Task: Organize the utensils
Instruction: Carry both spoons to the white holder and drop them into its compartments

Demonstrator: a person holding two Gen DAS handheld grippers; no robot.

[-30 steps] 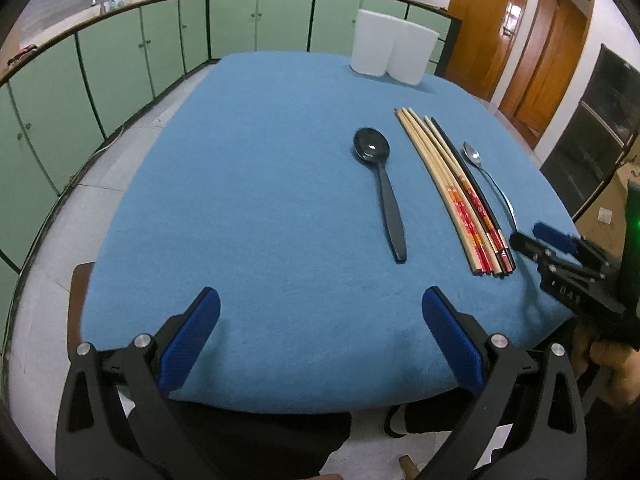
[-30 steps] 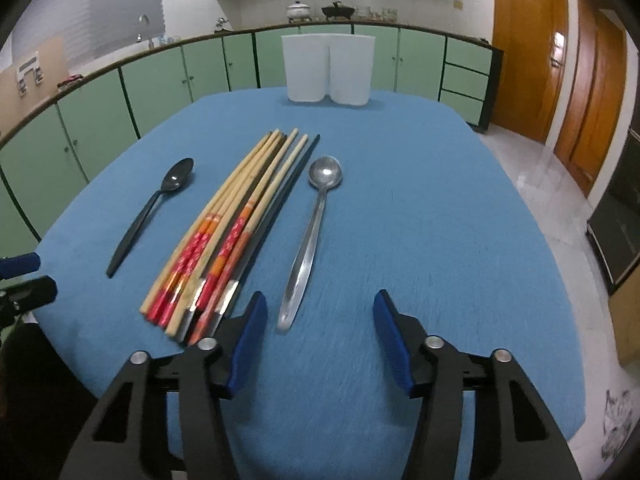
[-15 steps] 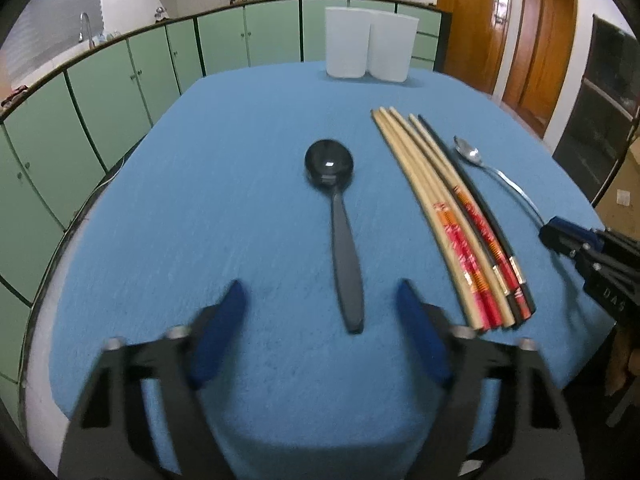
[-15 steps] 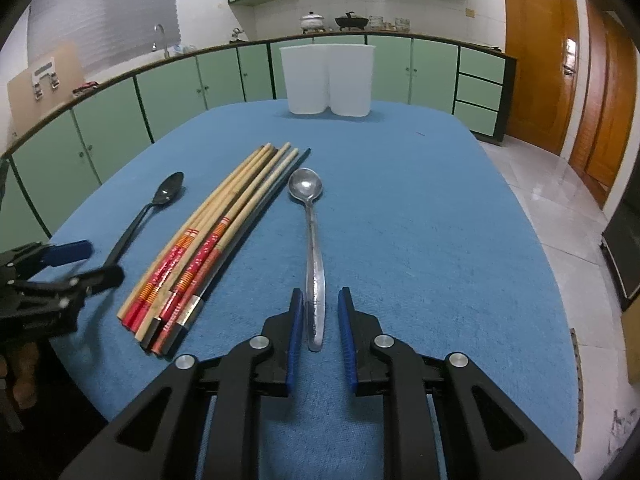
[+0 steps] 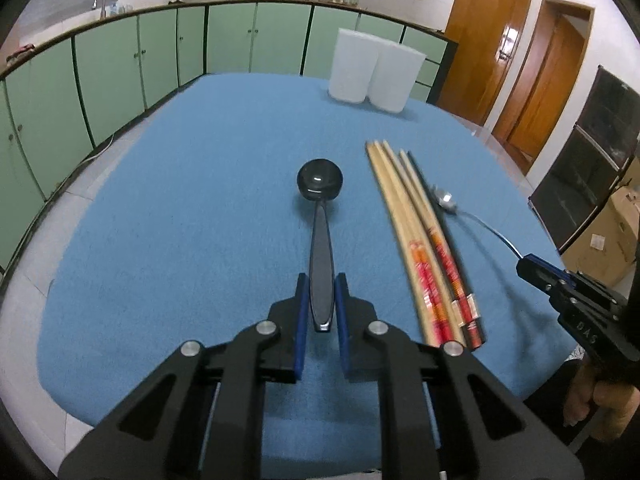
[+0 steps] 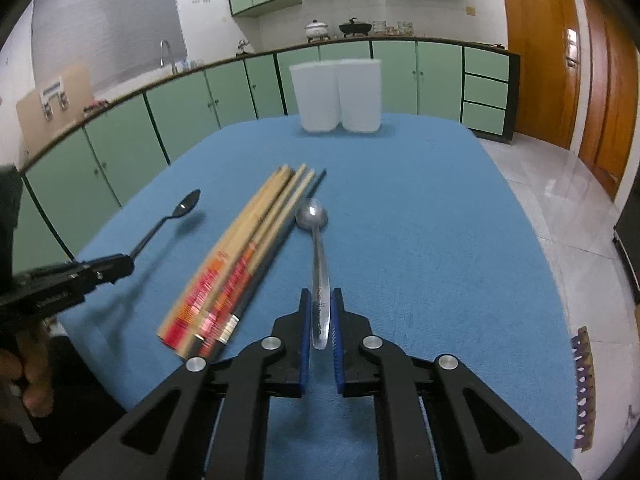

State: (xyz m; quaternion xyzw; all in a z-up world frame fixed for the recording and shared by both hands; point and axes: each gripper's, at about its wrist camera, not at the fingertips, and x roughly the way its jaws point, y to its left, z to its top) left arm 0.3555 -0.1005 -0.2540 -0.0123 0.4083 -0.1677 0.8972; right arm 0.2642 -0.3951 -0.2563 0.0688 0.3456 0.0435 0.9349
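Both grippers have closed in since a second ago: jaws were wide over bare cloth, now each has just been closing with a spoon handle between the pads. Left gripper (image 5: 321, 304) is clamped narrow on the black spoon (image 5: 321, 216), handle end between the blue pads, bowl pointing away toward the far end of the counter (image 5: 200, 184). Right gripper (image 6: 321, 320) is clamped narrow on the metal spoon (image 6: 316, 240), same grip at the handle end.

Shadows under both spoons suggest they're lifting off the cloth, my read only. Chopsticks (image 6: 240, 256) lie bundled between the two spoons, untouched.

Step in hand, as I judge it: pick-up of both spoons, early in the task. Next I need to carry them to the two white containers (image 6: 338, 96) standing side by side at the far end, tip the handles up and drop them in. Long handles gripped at the very end may swing, so I go slow.

Containers: can't see inside from either view; nothing sticks out above their rims.
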